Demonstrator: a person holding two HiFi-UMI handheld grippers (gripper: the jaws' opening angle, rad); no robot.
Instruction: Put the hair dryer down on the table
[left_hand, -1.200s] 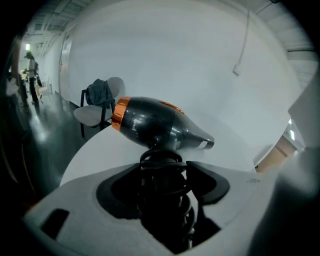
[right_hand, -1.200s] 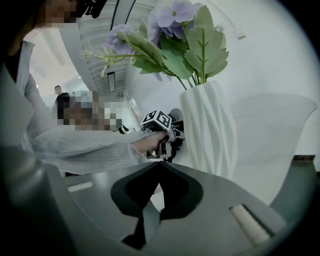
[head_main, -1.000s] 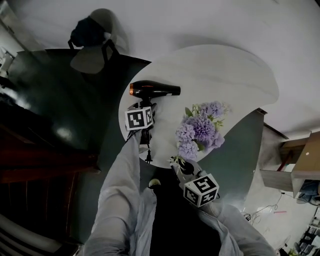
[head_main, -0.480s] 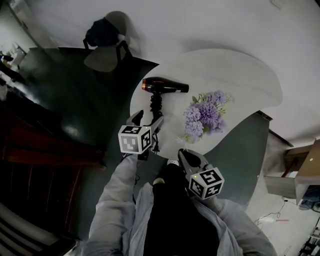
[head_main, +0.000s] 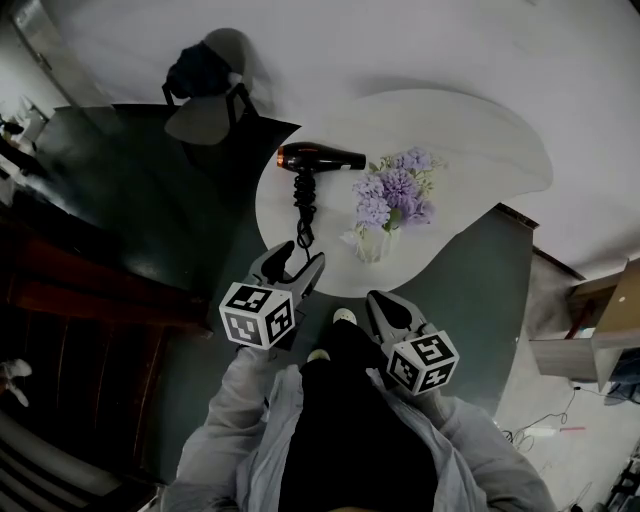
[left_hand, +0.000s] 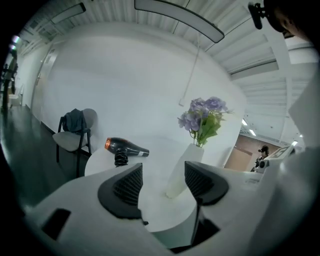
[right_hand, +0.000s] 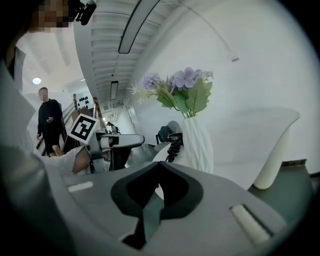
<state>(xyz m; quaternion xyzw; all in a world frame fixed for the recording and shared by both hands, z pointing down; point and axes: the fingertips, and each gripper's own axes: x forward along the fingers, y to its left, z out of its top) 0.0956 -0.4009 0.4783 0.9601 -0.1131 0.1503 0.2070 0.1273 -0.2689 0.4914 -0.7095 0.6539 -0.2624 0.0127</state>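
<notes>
The black hair dryer (head_main: 318, 157) with an orange rear end lies on its side on the round white table (head_main: 470, 140), its coiled cord (head_main: 303, 200) trailing toward me. In the left gripper view the hair dryer (left_hand: 125, 146) rests well beyond the jaws. My left gripper (head_main: 296, 260) hangs just off the table's near edge; its jaws are closing with nothing between them (left_hand: 162, 182). My right gripper (head_main: 380, 302) is held low beside it, shut and empty (right_hand: 159, 163). From there the hair dryer (right_hand: 175, 138) shows past the vase.
A white vase (head_main: 370, 244) of purple flowers (head_main: 393, 188) stands on the table right of the cord. A chair (head_main: 205, 95) with a dark garment sits beyond the table's far left. A person (right_hand: 49, 121) stands in the background. The floor is dark green.
My left gripper has let go of the hair dryer and drawn back off the table toward me. The hair dryer stays lying on the table. The right gripper has also drawn back slightly.
</notes>
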